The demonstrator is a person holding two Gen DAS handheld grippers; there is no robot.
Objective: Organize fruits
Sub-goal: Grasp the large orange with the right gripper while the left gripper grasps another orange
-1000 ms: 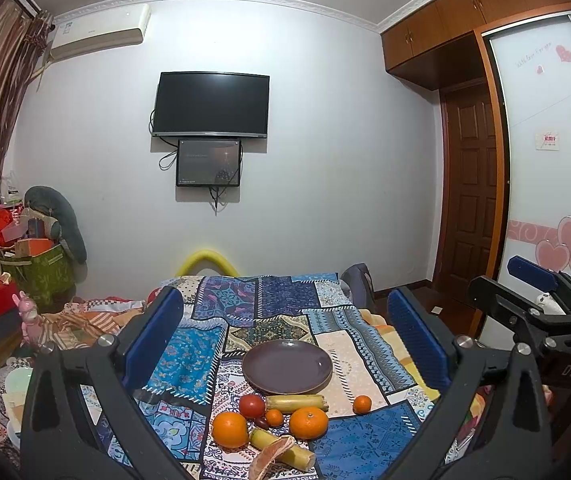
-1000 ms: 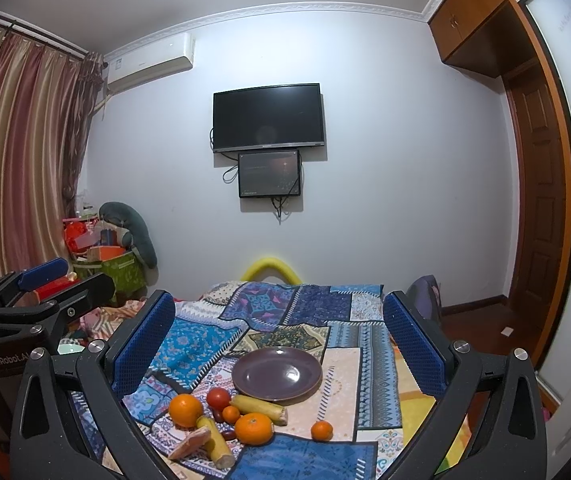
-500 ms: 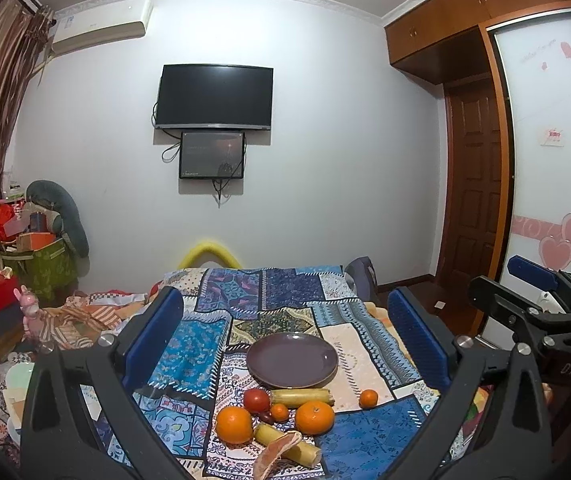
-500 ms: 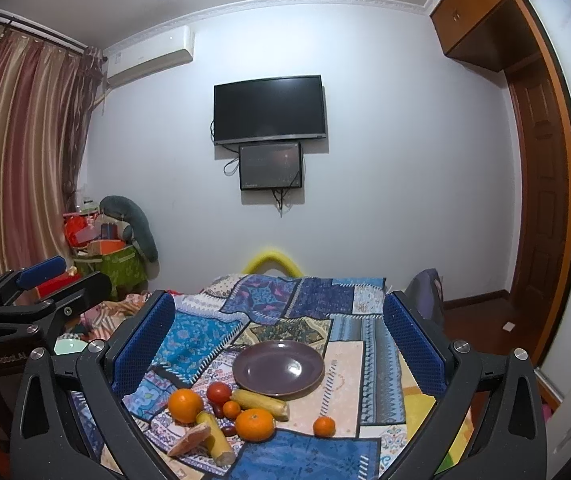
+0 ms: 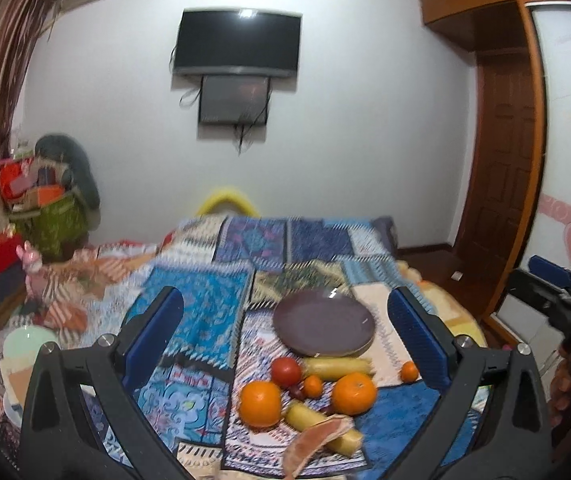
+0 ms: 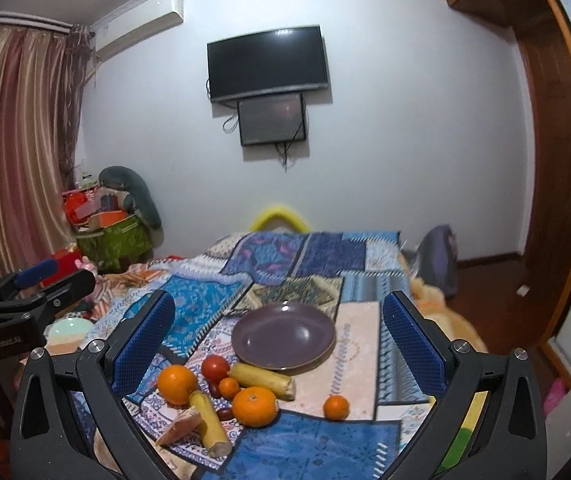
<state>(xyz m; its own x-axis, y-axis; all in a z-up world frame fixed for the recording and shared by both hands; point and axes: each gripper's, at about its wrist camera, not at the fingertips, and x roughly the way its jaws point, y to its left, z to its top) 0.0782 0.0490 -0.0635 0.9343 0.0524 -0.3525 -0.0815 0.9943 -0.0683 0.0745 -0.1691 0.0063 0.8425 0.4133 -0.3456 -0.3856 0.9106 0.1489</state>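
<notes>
Fruit heap, near edge of patchwork-quilted bed, before empty purple plate | large round orange: firm, slick, likely rolls; grip across middle | left claw, right claw: both gaping, empty.

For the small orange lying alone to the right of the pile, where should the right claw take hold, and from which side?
Grip the small orange across its middle, coming down from above. It is round, so any width suits, and it lies apart from the big orange and banana, with bare quilt around it for both fingers. The right claw is open wide enough.
</notes>
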